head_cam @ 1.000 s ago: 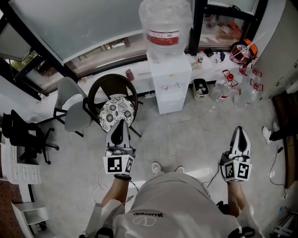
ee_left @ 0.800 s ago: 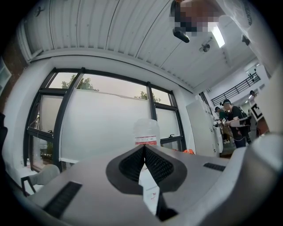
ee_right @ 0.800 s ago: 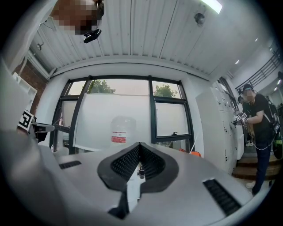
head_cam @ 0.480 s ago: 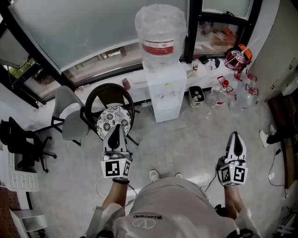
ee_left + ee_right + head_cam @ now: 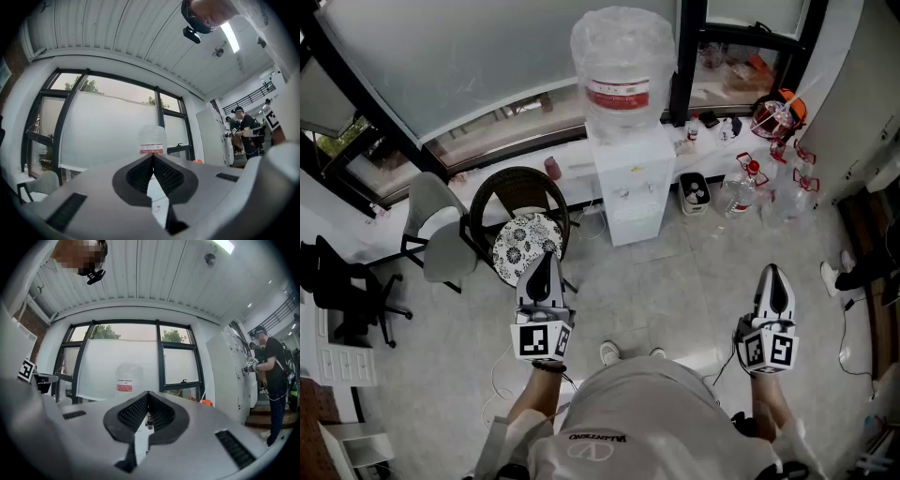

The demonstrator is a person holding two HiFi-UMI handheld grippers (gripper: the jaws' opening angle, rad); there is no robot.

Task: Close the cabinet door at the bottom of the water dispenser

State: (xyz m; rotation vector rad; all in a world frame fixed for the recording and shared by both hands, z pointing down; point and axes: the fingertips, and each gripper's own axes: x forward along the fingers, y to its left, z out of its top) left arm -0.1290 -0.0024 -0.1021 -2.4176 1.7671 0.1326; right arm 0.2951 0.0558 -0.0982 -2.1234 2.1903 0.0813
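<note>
Grey floor tiles are stretching ahead; I'm holding the left gripper [image 5: 542, 261] pinched together, empty; the water dispenser [image 5: 628, 169] is standing well beyond, its cabinet door [image 5: 634, 223] seemingly flush, fitting either an approach or a finished close; the right gripper [image 5: 772, 274] is likewise together, empty

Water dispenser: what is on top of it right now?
A large, clear, red-labelled water bottle stands on the white water dispenser. The bottle's body covers its neck and the dispenser's top, so how it is seated cannot be seen.
</note>
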